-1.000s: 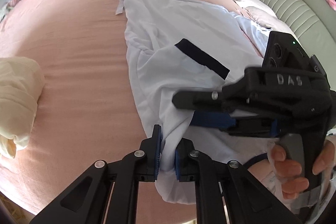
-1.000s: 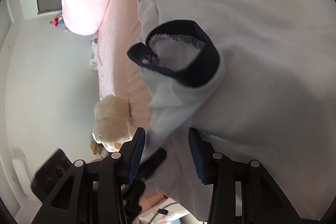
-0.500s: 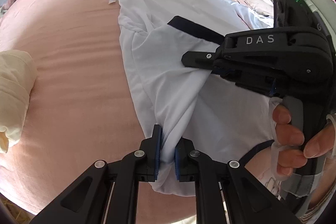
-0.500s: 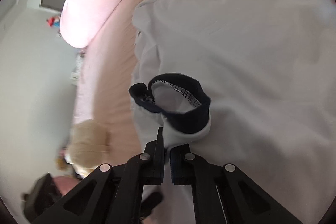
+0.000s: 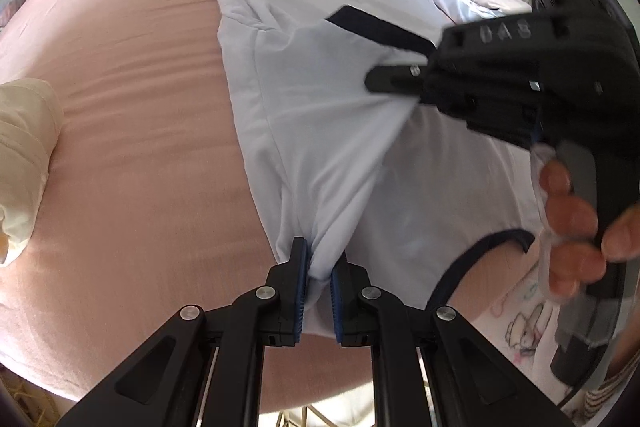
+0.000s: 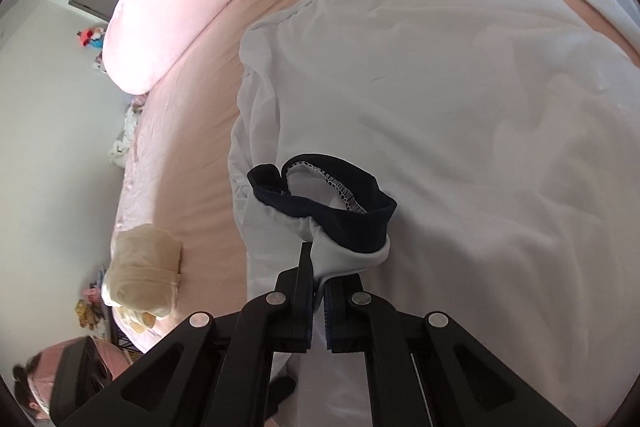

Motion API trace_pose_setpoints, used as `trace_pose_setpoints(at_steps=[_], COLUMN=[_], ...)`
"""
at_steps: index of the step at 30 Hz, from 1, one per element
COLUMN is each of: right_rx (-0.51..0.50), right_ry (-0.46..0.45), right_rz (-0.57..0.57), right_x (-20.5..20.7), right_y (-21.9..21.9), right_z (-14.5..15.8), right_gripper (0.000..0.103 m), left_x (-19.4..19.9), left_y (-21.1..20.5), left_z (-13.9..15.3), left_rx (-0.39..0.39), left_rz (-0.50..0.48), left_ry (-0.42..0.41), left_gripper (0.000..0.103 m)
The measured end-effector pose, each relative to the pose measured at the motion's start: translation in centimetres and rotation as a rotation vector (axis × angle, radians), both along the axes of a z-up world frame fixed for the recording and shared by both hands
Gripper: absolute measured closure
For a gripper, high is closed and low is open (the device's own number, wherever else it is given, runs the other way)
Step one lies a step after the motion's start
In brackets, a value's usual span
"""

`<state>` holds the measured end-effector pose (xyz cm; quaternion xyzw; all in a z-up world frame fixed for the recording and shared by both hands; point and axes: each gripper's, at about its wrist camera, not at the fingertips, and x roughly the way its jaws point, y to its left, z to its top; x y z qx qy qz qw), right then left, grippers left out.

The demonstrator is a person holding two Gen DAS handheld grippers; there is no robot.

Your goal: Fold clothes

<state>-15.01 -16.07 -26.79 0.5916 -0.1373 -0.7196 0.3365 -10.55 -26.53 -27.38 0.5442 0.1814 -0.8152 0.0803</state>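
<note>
left tool (image 5: 319, 269): pinching the white shirt (image 5: 320, 131) shoulder | right tool (image 6: 318, 281): pinching its sleeve (image 6: 340, 223) by the dark cuff | shirt: on the pink bed (image 5: 120, 107), stretching away from me | sleeve folds in across it

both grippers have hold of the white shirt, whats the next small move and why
Probably carry the right gripper inward over the shirt body. It is shut on the navy-cuffed sleeve of the white shirt, while the left gripper is shut on the shirt's edge near the shoulder, anchoring it. The sleeve is raised and bunched, so laying it flat across the body looks like the fold.
</note>
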Motion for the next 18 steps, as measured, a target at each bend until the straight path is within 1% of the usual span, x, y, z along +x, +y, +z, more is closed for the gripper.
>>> trace_pose_setpoints(at_steps=[4, 7, 9, 12, 15, 18], right_rx=[-0.018, -0.025, 0.013, 0.141, 0.171, 0.167], right_ry=[0.044, 0.041, 0.019, 0.001, 0.016, 0.034], right_rz=[-0.015, -0.032, -0.037, -0.031, -0.01, -0.005], right_x=[-0.6, -0.9, -1.0, -1.0, -0.5, -0.3], right_y=[0.1, 0.4, 0.5, -0.4, -0.7, -0.8], right_z=[0.3, 0.4, 0.2, 0.0, 0.3, 0.6], right_gripper=[0.101, 0.101, 0.101, 0.101, 0.101, 0.101], left_x=[-0.7, -1.2, -1.5, -2.1, -2.7, -3.4], left_y=[-0.1, -0.2, -0.1, 0.0, 0.0, 0.3], left_z=[-0.5, -0.7, -0.7, -0.9, -1.0, -0.8], left_rx=[0.013, 0.017, 0.01, 0.0, -0.004, -0.028], left_rz=[0.006, 0.01, 0.007, 0.003, 0.002, -0.025], left_ry=[-0.001, -0.001, -0.003, -0.01, -0.018, -0.035], left_gripper=[0.094, 0.094, 0.094, 0.094, 0.094, 0.094])
